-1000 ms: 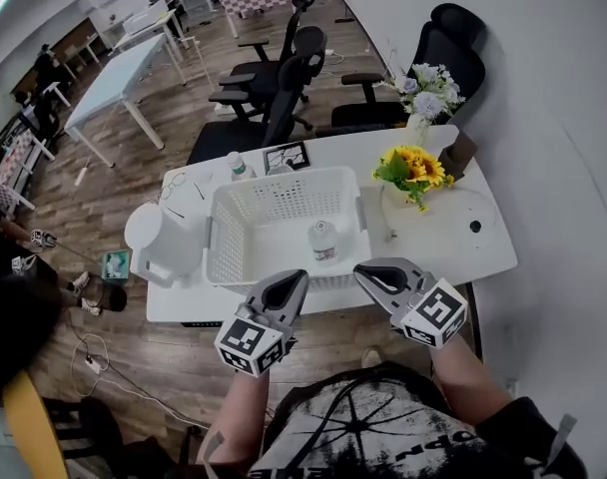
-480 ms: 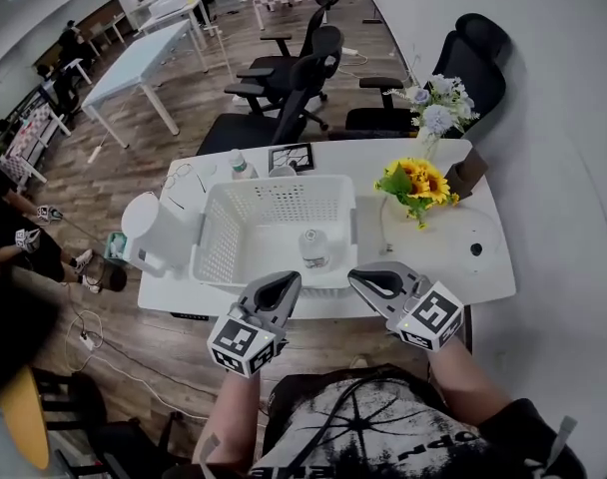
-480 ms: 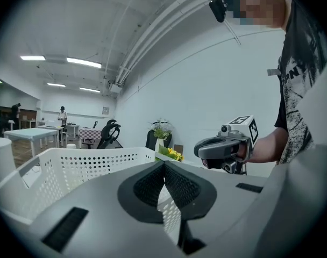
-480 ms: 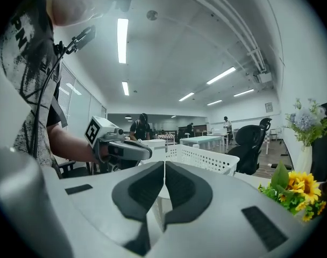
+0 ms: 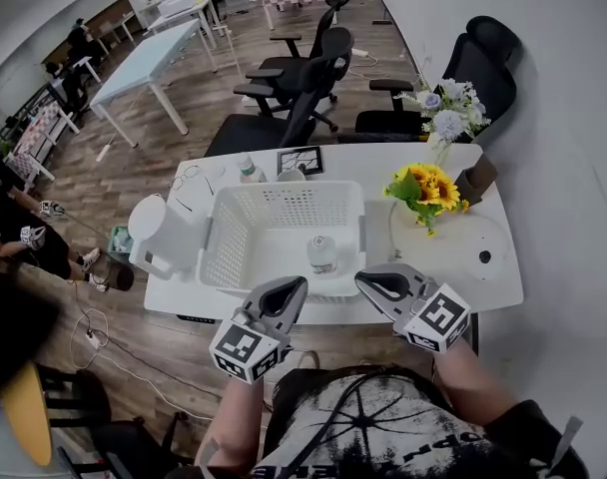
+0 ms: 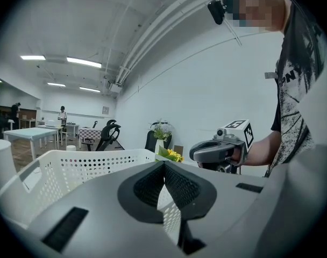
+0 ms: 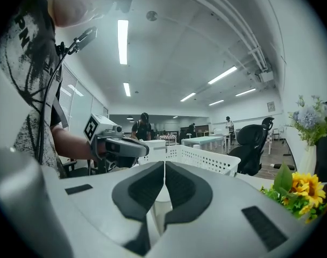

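left gripper [image 5: 295, 286] jaws together, empty | right gripper [image 5: 367, 280] likewise | bottle [image 5: 321, 254] upright in basket [image 5: 284, 190], just ahead, between both (neither clearly nearer)

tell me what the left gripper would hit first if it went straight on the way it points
Probably the near wall of the white basket: the left gripper, jaws together, points at its perforated side, with nothing showing between. How close it is can't be judged exactly.
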`<state>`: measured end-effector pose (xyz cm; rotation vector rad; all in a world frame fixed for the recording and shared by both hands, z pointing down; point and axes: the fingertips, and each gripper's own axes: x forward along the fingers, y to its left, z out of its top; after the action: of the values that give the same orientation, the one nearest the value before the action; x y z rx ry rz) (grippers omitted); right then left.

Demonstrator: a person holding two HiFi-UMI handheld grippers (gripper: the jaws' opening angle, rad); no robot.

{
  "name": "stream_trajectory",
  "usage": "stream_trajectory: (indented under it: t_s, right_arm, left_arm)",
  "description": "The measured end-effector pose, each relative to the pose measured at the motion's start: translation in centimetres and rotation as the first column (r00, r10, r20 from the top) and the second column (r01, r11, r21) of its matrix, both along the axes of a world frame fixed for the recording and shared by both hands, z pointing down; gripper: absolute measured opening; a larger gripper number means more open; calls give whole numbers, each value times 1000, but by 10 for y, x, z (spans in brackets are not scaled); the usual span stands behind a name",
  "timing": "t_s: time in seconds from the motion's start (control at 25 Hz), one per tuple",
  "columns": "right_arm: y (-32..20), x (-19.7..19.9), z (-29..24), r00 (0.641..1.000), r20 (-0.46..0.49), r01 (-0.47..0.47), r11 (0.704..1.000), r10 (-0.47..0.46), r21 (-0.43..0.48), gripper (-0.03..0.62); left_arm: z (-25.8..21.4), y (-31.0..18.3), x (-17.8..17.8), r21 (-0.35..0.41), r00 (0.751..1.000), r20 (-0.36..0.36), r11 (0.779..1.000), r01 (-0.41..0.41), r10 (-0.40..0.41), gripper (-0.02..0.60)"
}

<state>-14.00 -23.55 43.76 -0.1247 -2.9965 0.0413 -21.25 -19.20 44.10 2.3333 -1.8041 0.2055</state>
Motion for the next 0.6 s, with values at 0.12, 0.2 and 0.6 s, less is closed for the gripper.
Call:
stream_trajectory:
  t_s: [0.12,0.2,0.6]
  right_arm:
    - [-3,-5,-2,1000,8,-21,1000,21,-2,23]
    - [-3,-7,-3,999,16,-36,999,36,-6,23]
    - [-12,2,-3,988,23,-149,989,150,-23,24]
  left_arm:
    - [-8,-3,-4,-9,999,4,999,-32,32,11]
    - [-14,-5,-6,-26,998,12,998,-59,59,11]
    - [-26,-34,-21,-179,958,191,967,-180,213,14]
